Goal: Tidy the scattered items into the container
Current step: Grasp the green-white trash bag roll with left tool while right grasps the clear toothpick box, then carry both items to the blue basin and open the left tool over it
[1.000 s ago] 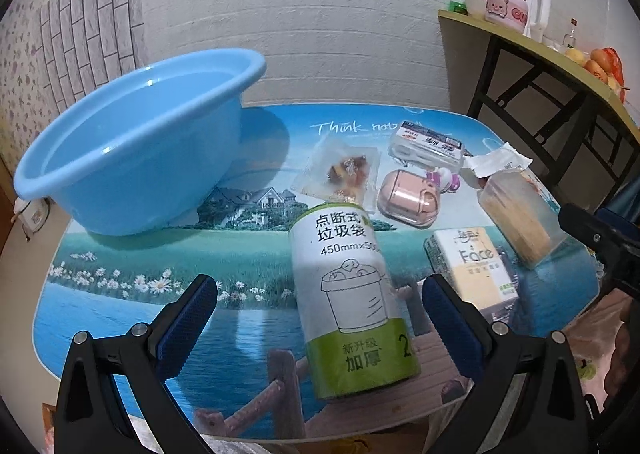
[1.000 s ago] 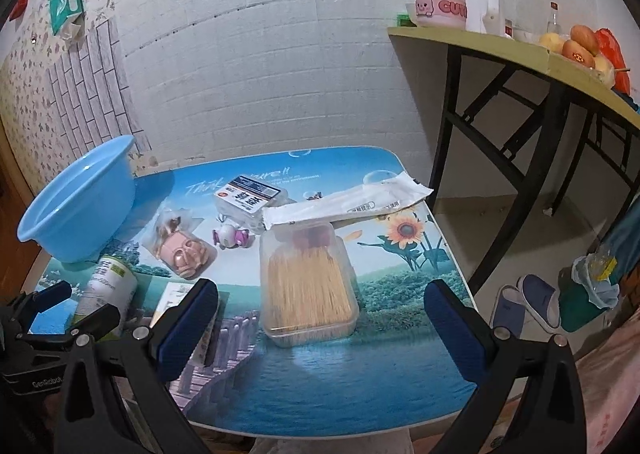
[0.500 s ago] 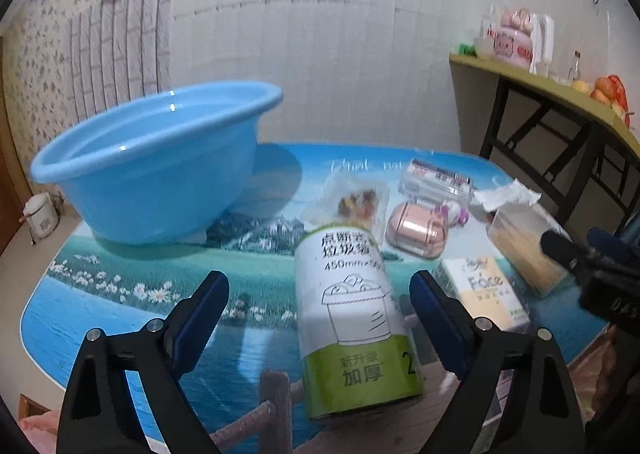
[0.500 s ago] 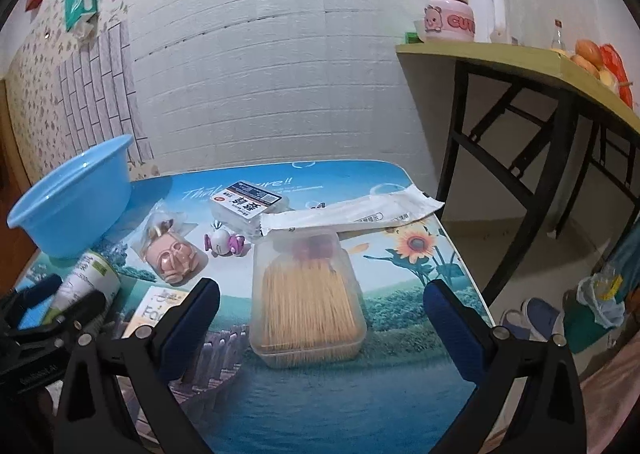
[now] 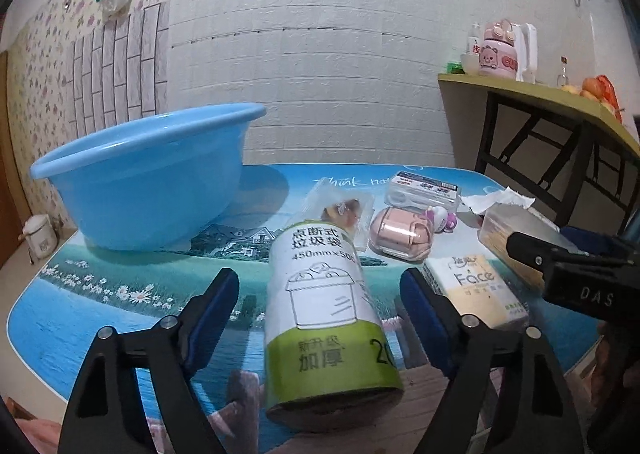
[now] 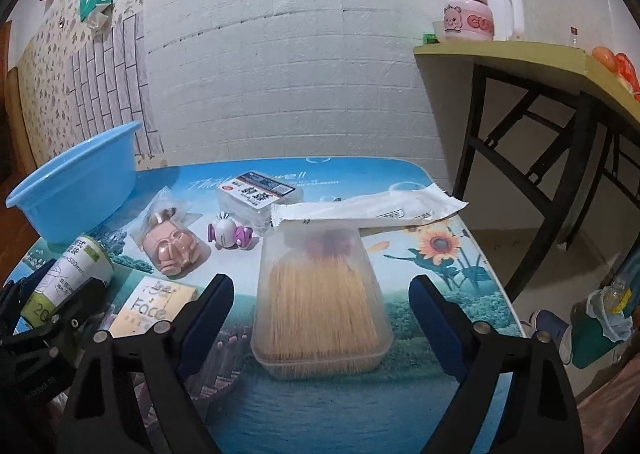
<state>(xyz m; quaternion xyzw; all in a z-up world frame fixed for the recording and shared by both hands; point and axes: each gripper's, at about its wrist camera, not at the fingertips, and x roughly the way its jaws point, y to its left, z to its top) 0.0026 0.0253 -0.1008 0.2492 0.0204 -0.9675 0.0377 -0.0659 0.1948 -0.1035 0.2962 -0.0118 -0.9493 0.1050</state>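
L hand-held gripper: low over counter near edge, jaws wide, astride bin-bag roll w/o touching; roll lies on its side, label "450mm".
R hand-held gripper: same pose, jaws wide, astride clear toothpick box, no contact.
Tissue pack: "Face", btwn roll & box.
Blue basin: far left of counter.
Pink cup on shelf: "CU…".
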